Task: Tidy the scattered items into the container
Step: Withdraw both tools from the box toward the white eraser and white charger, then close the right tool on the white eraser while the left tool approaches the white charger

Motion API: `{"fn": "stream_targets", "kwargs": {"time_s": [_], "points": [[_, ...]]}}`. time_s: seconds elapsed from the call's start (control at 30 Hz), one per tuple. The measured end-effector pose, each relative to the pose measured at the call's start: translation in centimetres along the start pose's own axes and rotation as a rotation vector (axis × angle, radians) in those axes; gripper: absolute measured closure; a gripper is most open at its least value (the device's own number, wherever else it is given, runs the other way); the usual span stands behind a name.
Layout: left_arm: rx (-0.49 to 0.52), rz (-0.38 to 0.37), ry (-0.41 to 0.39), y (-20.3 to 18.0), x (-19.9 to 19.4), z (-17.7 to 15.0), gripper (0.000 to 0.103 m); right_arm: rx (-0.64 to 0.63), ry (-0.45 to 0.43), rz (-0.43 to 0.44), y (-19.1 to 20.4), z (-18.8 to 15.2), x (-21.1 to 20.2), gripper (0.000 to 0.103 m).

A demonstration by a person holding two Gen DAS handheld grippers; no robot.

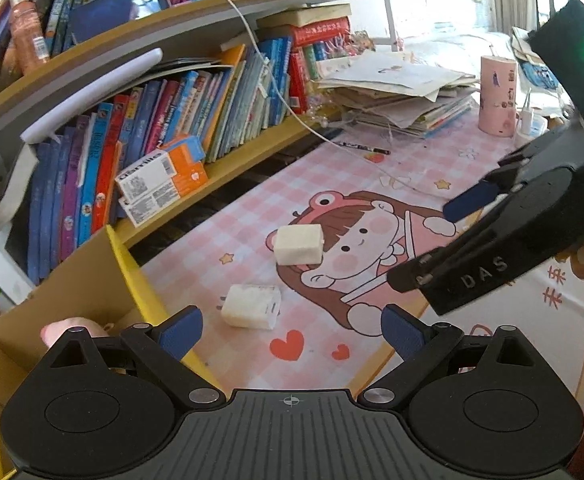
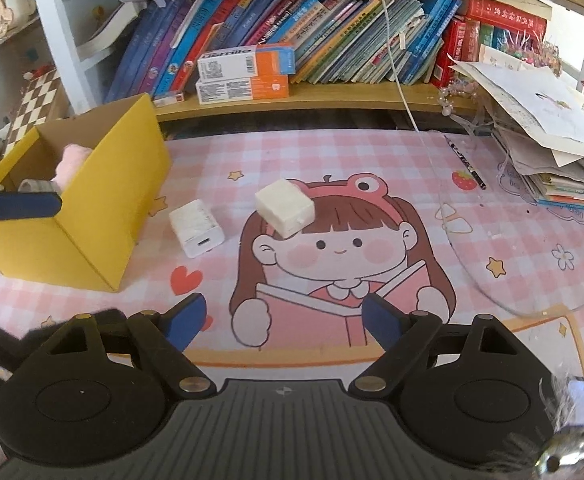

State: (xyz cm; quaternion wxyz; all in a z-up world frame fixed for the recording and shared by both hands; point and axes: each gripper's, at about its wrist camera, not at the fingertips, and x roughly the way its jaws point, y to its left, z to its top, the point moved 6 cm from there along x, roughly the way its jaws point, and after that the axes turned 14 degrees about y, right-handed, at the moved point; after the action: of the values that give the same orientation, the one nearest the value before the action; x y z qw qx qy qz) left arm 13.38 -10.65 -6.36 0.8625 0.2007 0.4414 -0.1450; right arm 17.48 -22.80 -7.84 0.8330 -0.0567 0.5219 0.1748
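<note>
A white charger plug lies on the pink cartoon desk mat, just right of the yellow cardboard box. A cream-white block rests farther out on the mat, over the drawn girl's hair. Inside the box sit a pink soft item and a grey striped item. My left gripper hangs open above the mat, the plug ahead of its left finger. My right gripper is open and empty, short of the block.
A shelf of books with orange-white cartons lines the back. A paper stack, a pink cup, a black pen and a white cable lie on the right.
</note>
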Motion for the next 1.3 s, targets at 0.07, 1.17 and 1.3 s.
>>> {"fn": "stream_targets", "kwargs": {"time_s": [0.07,1.17,1.3], "points": [[0.016,-0.005,0.010,-0.3,0.7,0.2,0.006,0.002,0.005,-0.001,-0.3,0.4,0.5,0.024],[0.118,0.157,0.115,-0.1,8.4,2.8,0.023,-0.042,0.023,0.022,-1.1,6.4,6.7,0.034],[0.095,0.146,0.139,0.3,9.4,3.0,0.035,-0.050,0.022,0.031,-1.1,7.1,7.5,0.037]]}}
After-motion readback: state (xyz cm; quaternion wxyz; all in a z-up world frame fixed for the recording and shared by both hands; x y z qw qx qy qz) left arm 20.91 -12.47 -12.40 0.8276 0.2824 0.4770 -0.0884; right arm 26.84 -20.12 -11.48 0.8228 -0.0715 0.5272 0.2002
